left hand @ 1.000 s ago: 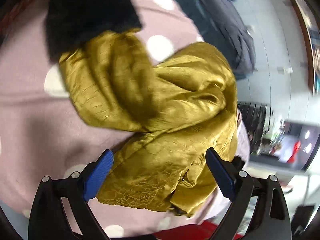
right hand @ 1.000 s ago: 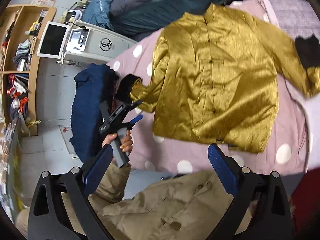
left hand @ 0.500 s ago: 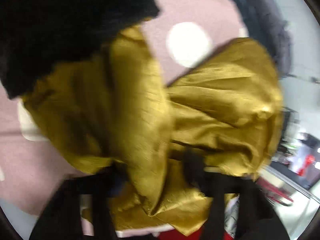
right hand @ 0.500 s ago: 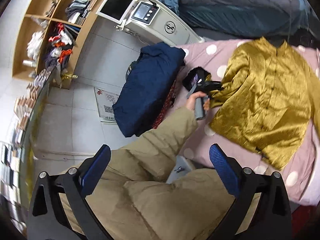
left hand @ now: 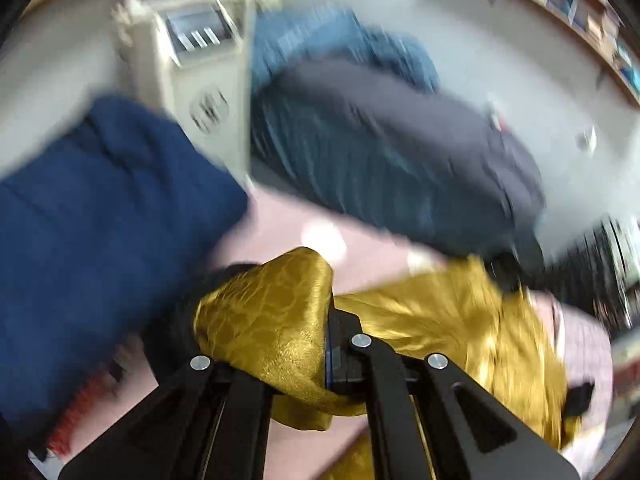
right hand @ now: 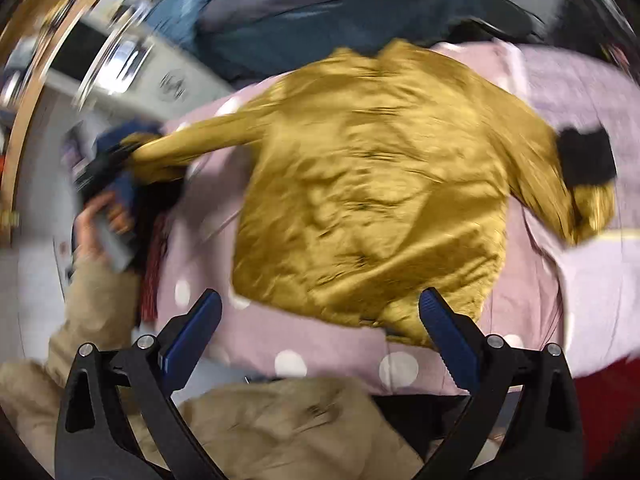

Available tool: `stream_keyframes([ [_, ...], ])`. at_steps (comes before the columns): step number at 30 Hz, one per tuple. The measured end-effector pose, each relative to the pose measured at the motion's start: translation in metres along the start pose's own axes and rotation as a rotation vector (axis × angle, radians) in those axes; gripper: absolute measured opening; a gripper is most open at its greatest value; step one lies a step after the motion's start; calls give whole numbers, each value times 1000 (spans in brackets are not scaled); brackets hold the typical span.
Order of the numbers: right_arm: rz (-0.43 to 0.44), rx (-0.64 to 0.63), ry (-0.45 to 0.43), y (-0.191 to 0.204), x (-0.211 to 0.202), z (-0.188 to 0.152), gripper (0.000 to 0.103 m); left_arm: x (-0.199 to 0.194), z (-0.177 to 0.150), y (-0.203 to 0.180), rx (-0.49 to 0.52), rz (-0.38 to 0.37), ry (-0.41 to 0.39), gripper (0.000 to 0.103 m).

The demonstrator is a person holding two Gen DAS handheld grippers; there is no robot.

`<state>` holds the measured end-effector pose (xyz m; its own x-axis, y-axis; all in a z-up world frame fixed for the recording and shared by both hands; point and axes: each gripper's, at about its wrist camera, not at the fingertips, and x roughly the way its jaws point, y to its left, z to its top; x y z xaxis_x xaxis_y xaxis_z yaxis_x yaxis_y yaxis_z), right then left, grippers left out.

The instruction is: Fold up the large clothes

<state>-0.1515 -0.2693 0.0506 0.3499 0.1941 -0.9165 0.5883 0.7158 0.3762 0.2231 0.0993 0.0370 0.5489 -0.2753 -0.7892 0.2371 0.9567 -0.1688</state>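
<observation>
I see even, bright indoor light; both feeds smear with motion blur, fisheye edges bend and darken.

A pink polka-dot bedspread [right hand: 328, 344] carries the spread gold jacket [right hand: 372, 200] and a navy garment [left hand: 100, 232]

Left gripper [left hand: 326, 344] pads buried under gold sleeve [left hand: 272, 320] (only hinges show); background machine [left hand: 188, 60] motion-blurred.
</observation>
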Motion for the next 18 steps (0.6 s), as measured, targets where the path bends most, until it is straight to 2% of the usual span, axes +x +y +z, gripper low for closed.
stream_keyframes([
  [2, -7, 120, -43, -39, 10, -2, 97, -2, 18, 7, 25, 69, -52, 4],
  [4, 17, 183, -62, -67, 26, -4, 97, 15, 18, 15, 28, 129, -55, 9],
  [5, -52, 202, -70, -81, 39, -6, 97, 29, 16, 16, 28, 138, -15, 14],
  [6, -108, 199, -81, -92, 50, -8, 97, 48, 11, 15, 36, 146, 57, 28],
  [7, -165, 188, -82, -103, 64, -9, 97, 68, 1, 11, 39, 145, 163, 39],
  [8, -218, 184, -73, -112, 73, -12, 97, 79, -8, 11, 31, 124, 228, 60],
  [9, -256, 187, -63, -123, 82, -17, 97, 86, -22, 10, 19, 76, 270, 70],
  [10, -260, 194, -68, -136, 88, -23, 97, 83, -32, 10, 23, 59, 264, 71],
  [12, -328, 216, -59, -162, 97, -38, 97, 72, -50, 4, 54, 43, 235, 87],
  [14, -325, 248, -54, -185, 99, -52, 97, 50, -72, 3, 79, -17, 198, 95],
  [16, -292, 317, -44, -207, 100, -64, 97, 32, -93, 2, 93, -82, 182, 96],
  [18, -231, 366, -36, -220, 104, -73, 97, 31, -128, 4, 134, -115, 248, 96],
])
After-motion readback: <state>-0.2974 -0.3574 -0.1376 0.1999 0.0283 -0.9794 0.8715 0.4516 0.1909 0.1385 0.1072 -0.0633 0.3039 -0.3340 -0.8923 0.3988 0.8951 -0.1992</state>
